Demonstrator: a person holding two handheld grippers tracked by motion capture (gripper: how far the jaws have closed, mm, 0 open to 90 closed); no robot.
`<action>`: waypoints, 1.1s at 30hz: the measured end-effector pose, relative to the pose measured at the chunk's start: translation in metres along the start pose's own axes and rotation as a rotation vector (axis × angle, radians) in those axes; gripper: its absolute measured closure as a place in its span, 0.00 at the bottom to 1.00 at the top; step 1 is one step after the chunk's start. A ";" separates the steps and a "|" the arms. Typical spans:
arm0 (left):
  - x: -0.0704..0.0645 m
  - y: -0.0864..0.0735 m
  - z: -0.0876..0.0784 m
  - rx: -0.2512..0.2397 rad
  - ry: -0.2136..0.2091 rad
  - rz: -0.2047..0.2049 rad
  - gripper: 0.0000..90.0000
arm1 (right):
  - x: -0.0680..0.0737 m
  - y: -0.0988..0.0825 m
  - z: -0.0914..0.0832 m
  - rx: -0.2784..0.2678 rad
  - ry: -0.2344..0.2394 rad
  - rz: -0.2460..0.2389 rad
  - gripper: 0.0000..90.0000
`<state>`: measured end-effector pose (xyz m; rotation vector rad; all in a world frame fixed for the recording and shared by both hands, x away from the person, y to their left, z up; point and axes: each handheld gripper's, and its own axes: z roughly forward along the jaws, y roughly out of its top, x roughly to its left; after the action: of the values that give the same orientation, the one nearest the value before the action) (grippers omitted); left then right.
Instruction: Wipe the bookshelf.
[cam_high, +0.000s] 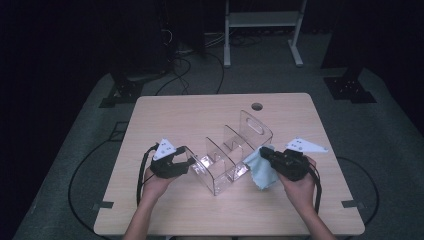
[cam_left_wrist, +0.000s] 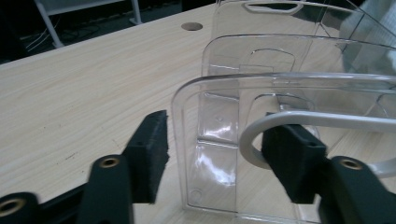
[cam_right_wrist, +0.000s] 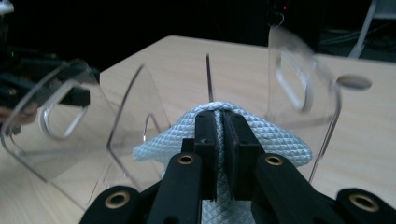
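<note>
While the right gripper (cam_right_wrist: 223, 140) pinches a light blue cloth (cam_right_wrist: 233, 135) tight between its pads, jaws clenched on the fabric, the cloth bunches up over the fingertips and hangs below them. High view: right gripper (cam_high: 267, 156) sits at the right end of a clear acrylic organizer (cam_high: 232, 150), the cloth (cam_high: 260, 172) draped just beside that end, over the table.

Left gripper (cam_left_wrist: 215, 154): jaws part-way apart, straddling the near end wall of the organizer (cam_left_wrist: 280, 93); right pad (cam_left_wrist: 292, 158) sits at the handle cutout in that wall, left pad (cam_left_wrist: 152, 149) stands clear of the plastic with a gap showing. Cannot tell if the right pad actually presses the wall. High view puts the left gripper (cam_high: 172, 162) at the organizer's left end, hand behind it.

Organizer stands upright near the middle of the wooden table (cam_high: 165, 115), set diagonal, with several clear dividers and a handle slot in each end wall. Round cable hole (cam_high: 257, 106) in the tabletop near the far edge. Grey carpet and a white metal stand (cam_high: 262, 30) beyond the table.
</note>
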<state>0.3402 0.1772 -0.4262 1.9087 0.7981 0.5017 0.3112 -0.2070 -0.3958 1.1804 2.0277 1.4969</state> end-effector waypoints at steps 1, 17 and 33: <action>0.000 0.000 0.000 0.001 0.001 0.000 0.51 | 0.000 0.006 0.000 -0.004 -0.004 -0.008 0.93; 0.002 -0.001 0.001 -0.013 -0.017 0.022 0.52 | -0.007 0.026 0.040 0.173 0.042 -0.041 0.93; -0.007 -0.001 0.005 -0.018 -0.110 0.069 0.52 | 0.004 0.016 0.004 0.255 0.072 -0.067 0.94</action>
<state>0.3382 0.1693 -0.4290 1.9341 0.6567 0.4403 0.3183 -0.1995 -0.3818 1.1517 2.3375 1.2950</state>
